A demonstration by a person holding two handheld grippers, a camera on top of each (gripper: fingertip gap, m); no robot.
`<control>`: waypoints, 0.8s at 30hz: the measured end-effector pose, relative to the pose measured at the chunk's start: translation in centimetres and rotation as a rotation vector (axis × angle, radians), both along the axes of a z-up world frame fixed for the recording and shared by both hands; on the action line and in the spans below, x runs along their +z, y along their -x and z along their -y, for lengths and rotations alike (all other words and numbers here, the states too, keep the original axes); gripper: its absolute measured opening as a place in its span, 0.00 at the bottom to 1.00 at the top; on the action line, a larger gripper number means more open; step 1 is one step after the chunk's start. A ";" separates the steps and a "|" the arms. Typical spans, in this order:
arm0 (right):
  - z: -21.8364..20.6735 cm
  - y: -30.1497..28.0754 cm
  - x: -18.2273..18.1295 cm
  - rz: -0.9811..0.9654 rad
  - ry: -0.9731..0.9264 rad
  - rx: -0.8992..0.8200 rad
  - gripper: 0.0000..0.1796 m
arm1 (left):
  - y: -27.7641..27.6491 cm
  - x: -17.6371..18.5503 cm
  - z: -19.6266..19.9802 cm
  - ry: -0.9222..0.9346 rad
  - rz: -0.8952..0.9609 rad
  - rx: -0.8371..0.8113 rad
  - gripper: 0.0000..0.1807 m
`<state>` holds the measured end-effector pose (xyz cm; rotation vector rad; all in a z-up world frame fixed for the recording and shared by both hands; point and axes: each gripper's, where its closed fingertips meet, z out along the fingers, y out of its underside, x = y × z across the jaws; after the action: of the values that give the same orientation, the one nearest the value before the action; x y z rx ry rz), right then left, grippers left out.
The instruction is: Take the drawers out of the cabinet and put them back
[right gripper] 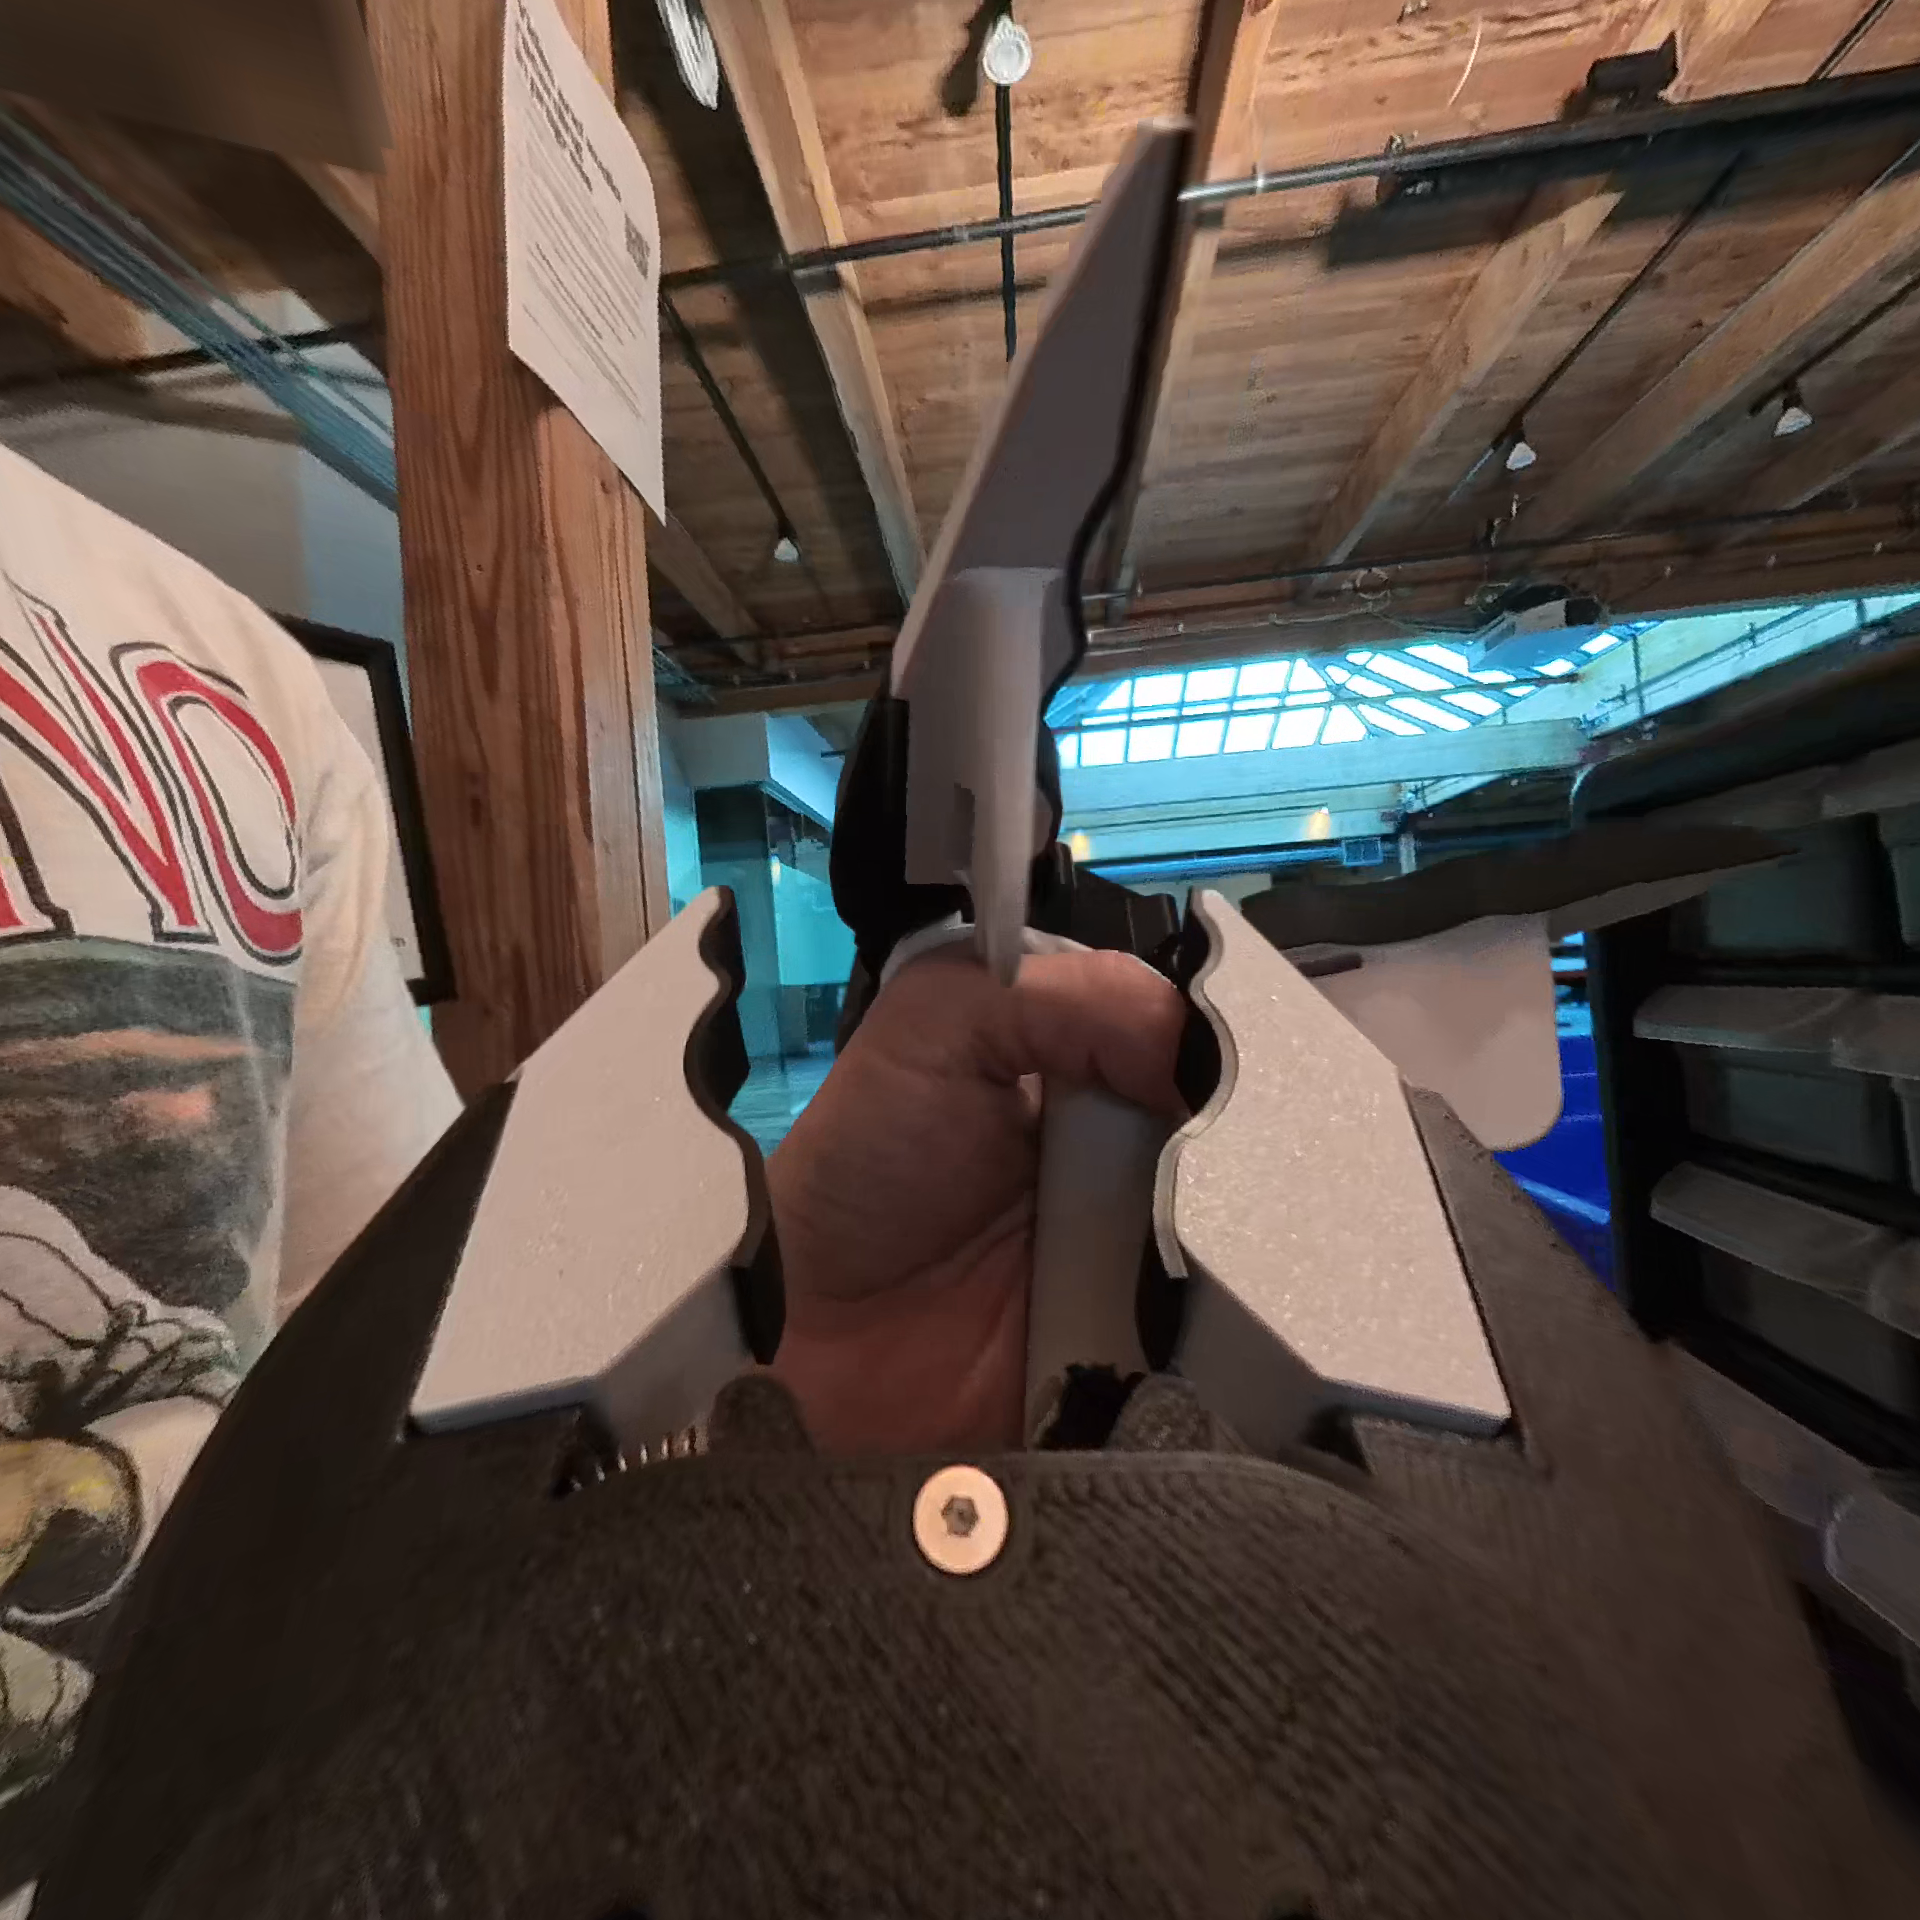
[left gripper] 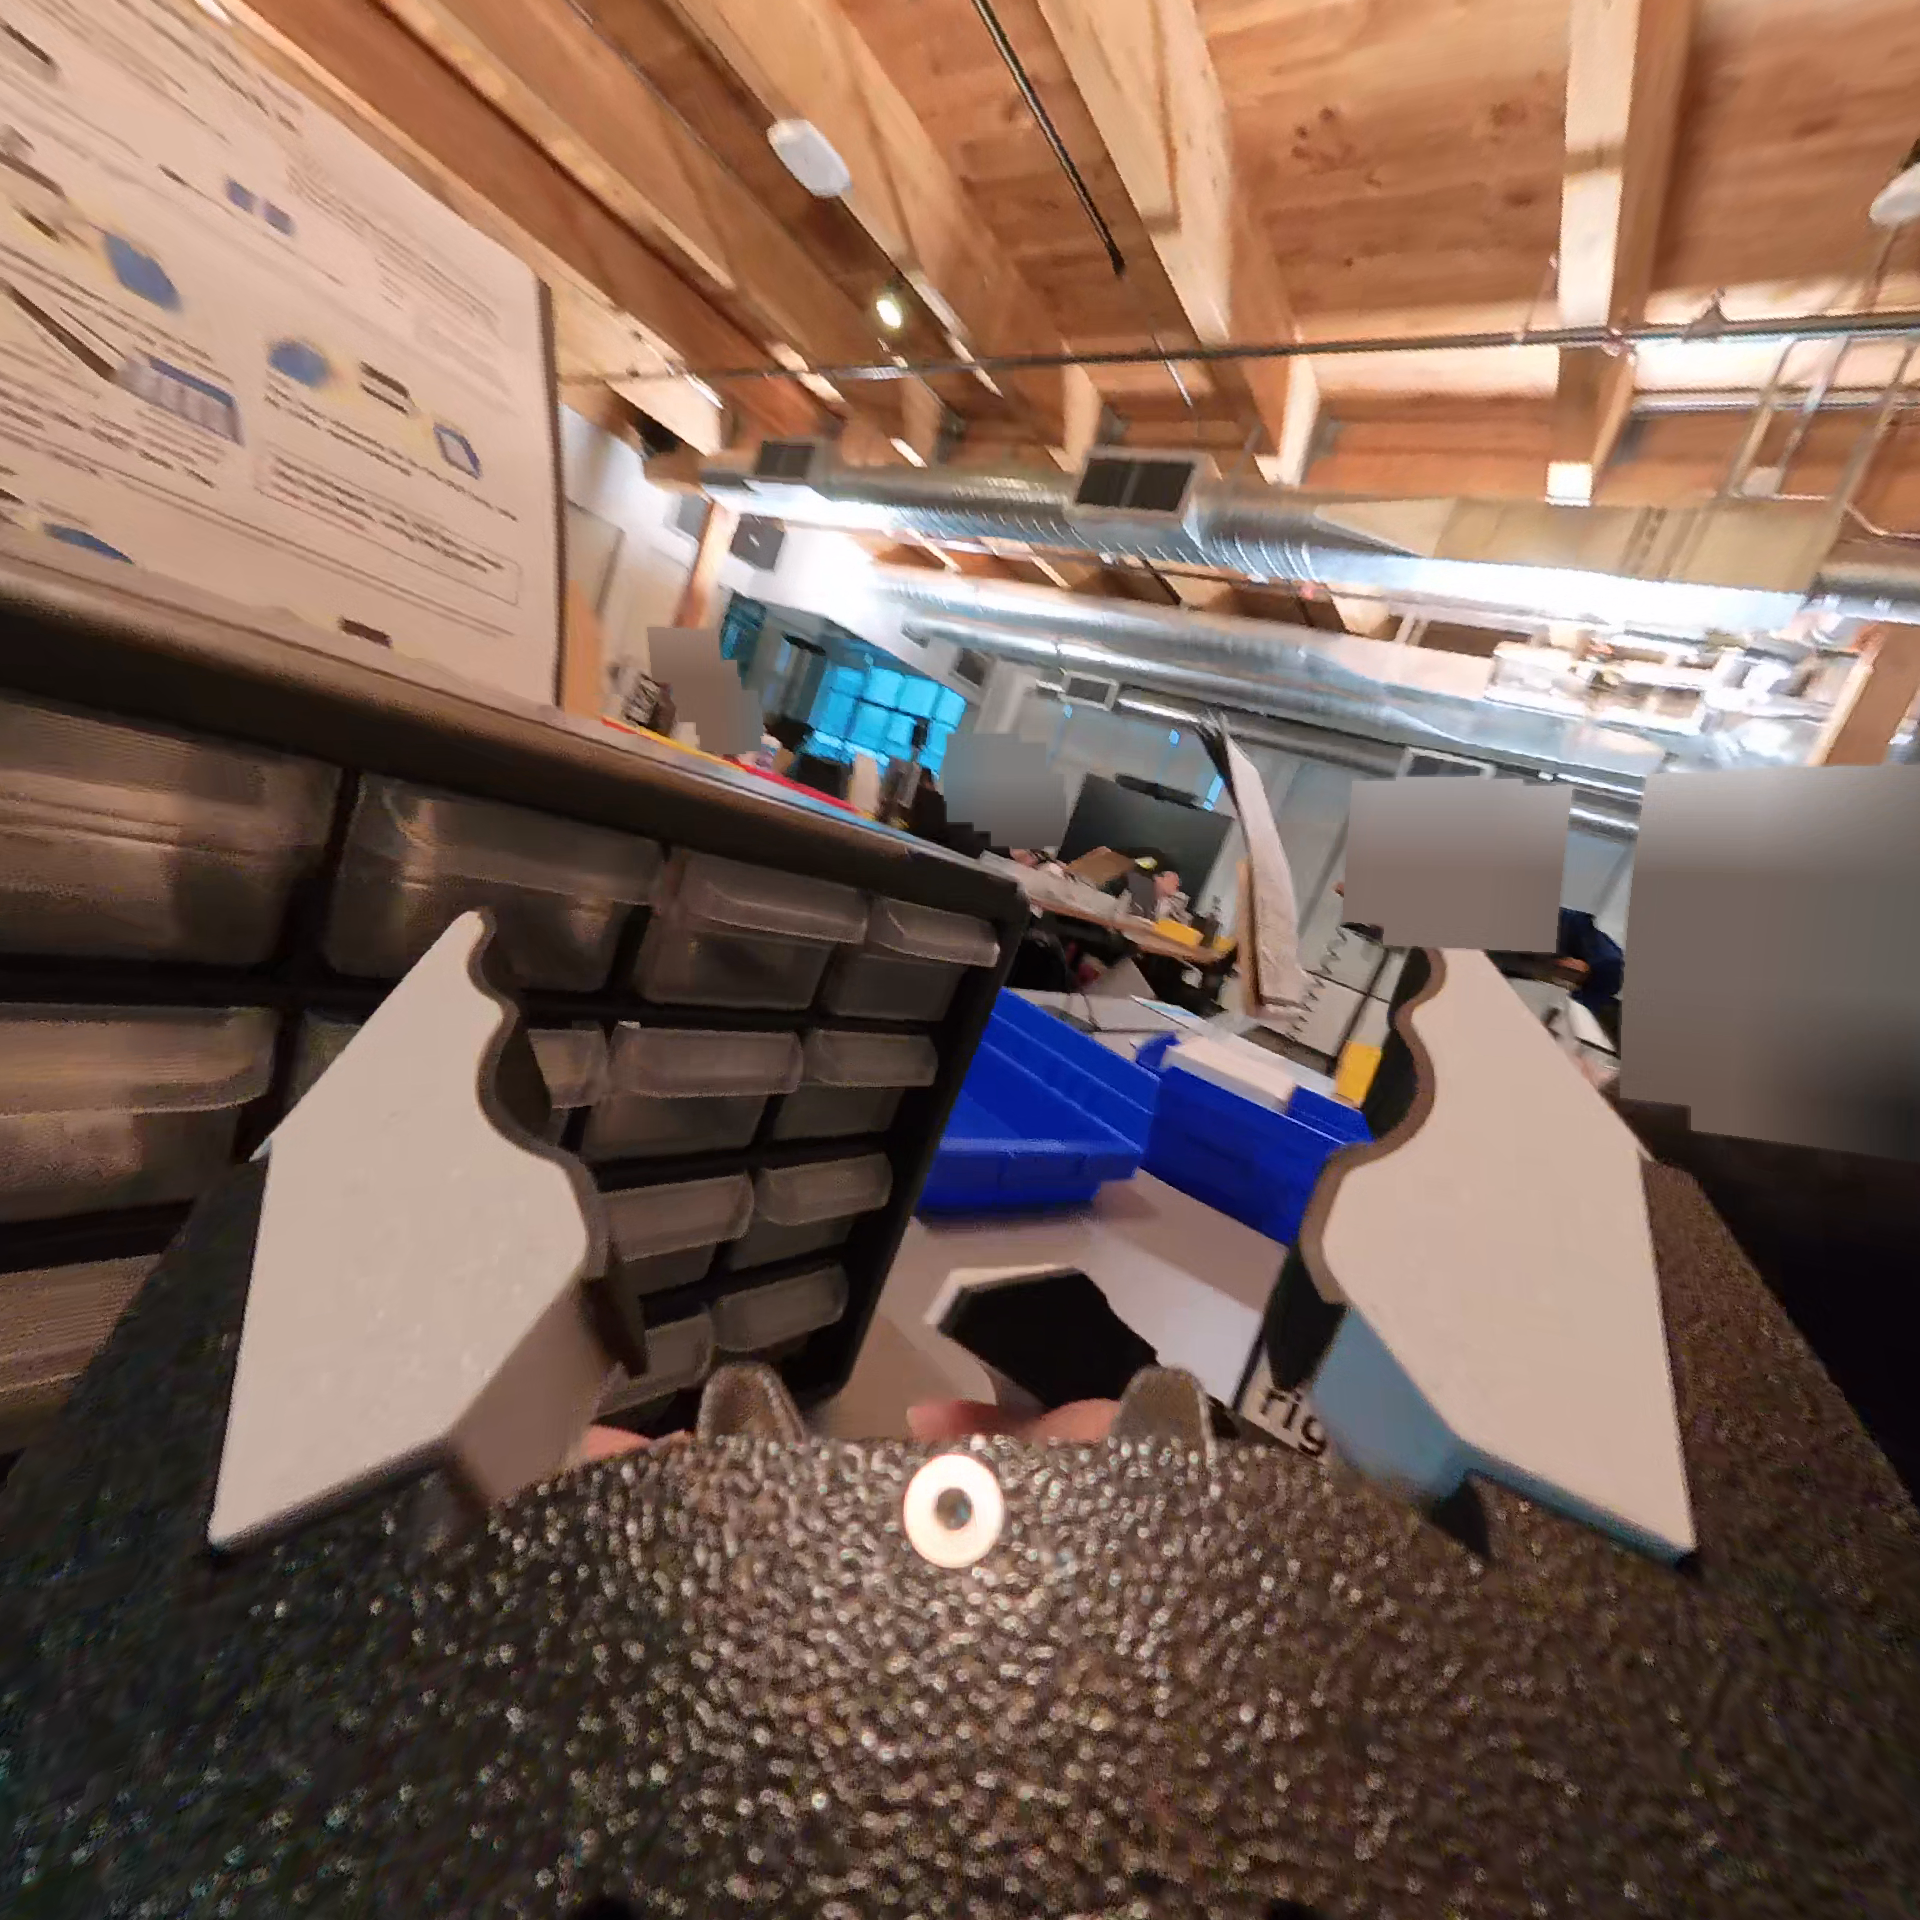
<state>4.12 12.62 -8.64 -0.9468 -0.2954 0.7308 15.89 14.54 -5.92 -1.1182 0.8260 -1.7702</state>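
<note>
A black cabinet (left gripper: 914,1049) with several rows of clear plastic drawers (left gripper: 727,935) fills the left of the left wrist view; all the drawers in view sit in their slots. My left gripper (left gripper: 956,935) is open and empty, held just in front of the cabinet's right end. In the right wrist view the cabinet (right gripper: 1621,1091) is at the right edge, with grey drawers (right gripper: 1787,1101) in it. My right gripper (right gripper: 956,899) is open and empty and points up. A hand (right gripper: 914,1174) holding the left gripper's handle (right gripper: 1091,1226) is right in front of it.
Two blue bins (left gripper: 1039,1122) stand on the grey table (left gripper: 1195,1257) to the right of the cabinet. A white poster board (left gripper: 260,364) leans behind the cabinet. A wooden post (right gripper: 520,675) and a person in a white printed shirt (right gripper: 156,831) are at the left.
</note>
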 end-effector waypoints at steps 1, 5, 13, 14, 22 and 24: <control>-0.2 0.0 0.0 -0.006 -0.002 0.001 0.46 | -0.1 -0.2 0.0 0.008 -0.016 -0.033 0.87; -0.4 0.3 0.1 -0.006 -0.019 -0.014 0.43 | 0.1 -0.2 0.3 0.008 -0.021 -0.103 0.87; 0.4 -3.4 1.3 -0.108 0.005 -0.046 0.33 | 0.9 2.0 -3.1 0.089 0.093 0.014 0.81; 0.3 -4.4 1.2 -0.105 0.029 -0.104 0.33 | 1.5 2.4 -4.4 0.050 0.126 0.109 0.81; 0.6 -11.2 -1.8 0.236 0.328 -0.625 0.47 | 2.4 -1.4 -4.7 -0.378 -0.100 0.194 0.80; 0.9 -12.3 -3.2 0.439 0.437 -0.708 0.51 | 3.2 -2.7 -4.7 -0.468 -0.140 0.184 0.78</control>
<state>16.42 11.72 -11.81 -1.5185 -0.1599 -0.0830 12.71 19.20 -8.62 -0.9723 1.1137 -1.2695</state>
